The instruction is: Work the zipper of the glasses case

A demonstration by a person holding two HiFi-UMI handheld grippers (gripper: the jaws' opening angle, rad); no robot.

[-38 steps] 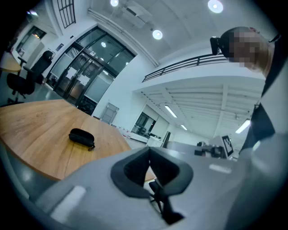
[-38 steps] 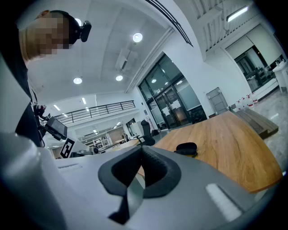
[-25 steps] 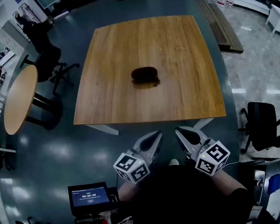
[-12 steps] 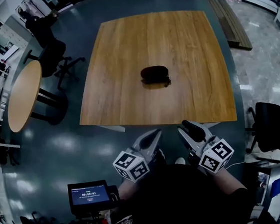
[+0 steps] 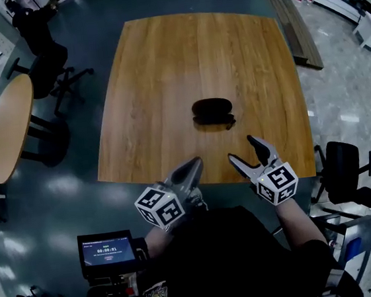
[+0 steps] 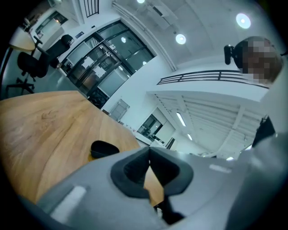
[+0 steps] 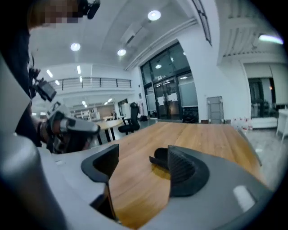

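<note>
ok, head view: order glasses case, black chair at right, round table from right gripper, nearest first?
1. glasses case, mid-table, ahead of the right gripper (jaws have just been opening, nothing between).
2. black chair, floor, right side.
3. round table, far left.

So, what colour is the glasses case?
The glasses case is black, clearest in the head view.

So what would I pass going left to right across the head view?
Round table → left gripper → right gripper → black office chair.
</note>
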